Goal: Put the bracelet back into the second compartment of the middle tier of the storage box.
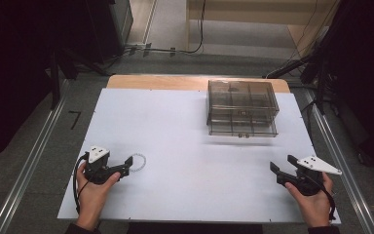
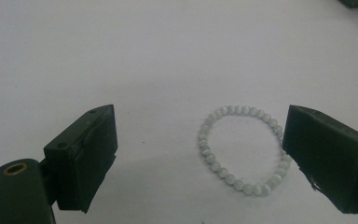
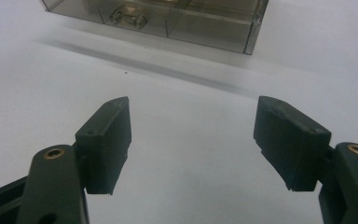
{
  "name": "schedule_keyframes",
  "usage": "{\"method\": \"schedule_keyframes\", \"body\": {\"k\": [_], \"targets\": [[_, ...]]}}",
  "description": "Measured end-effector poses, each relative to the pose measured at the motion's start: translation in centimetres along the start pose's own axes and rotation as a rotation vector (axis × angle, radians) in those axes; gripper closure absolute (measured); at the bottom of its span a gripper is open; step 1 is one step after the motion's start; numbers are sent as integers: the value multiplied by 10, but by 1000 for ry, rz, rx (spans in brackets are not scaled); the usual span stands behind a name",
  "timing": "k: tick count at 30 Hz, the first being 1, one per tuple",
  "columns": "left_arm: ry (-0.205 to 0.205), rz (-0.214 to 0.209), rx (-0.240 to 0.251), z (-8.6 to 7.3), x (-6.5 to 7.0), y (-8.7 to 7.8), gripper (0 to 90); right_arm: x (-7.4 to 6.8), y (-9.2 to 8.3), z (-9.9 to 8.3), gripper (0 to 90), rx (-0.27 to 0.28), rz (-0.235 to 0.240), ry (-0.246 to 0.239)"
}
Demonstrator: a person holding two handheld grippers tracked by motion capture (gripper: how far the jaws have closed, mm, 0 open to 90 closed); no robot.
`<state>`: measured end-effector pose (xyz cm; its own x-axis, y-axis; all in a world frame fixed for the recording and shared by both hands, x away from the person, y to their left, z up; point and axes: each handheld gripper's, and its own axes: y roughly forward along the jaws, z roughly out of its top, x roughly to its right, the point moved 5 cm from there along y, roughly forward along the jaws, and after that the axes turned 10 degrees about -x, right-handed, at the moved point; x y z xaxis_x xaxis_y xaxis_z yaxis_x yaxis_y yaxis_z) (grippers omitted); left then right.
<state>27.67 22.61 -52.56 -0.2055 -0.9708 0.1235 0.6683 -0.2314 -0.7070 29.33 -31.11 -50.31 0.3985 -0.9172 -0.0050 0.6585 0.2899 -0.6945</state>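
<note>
Left gripper (image 1: 129, 161): jaws apart, nothing clamped, low over the tabletop (image 1: 185, 165) at its 8 o'clock corner.
Bracelet (image 1: 136, 162): flat on the tabletop, just at the left gripper's tips; in the left gripper view the bracelet (image 2: 243, 149) lies between the jaws, toward the 3 o'clock one, whose edge overlaps it; contact cannot be told.
Box (image 1: 242, 108): clear, with drawers, at the tabletop's 1 o'clock, well apart from both grippers.
Right gripper (image 1: 281, 165): jaws apart, empty, at 4 o'clock.
Way: bare tabletop between bracelet and box.
Views: right gripper view shows the box's (image 3: 205, 23) lower drawer front and its clear handle (image 3: 129, 15) close up; left gripper view shows the single beads.
</note>
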Motion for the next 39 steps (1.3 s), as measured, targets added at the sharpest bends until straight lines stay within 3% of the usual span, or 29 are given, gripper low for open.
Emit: {"method": "schedule_keyframes", "body": {"k": [26,39], "targets": [[-15,5,6,4,-3,4,97,13,6,0,246,3,-33,36],[-2,-4,-7,7,-1,9,103,16,9,0,243,1,-39,46]]}}
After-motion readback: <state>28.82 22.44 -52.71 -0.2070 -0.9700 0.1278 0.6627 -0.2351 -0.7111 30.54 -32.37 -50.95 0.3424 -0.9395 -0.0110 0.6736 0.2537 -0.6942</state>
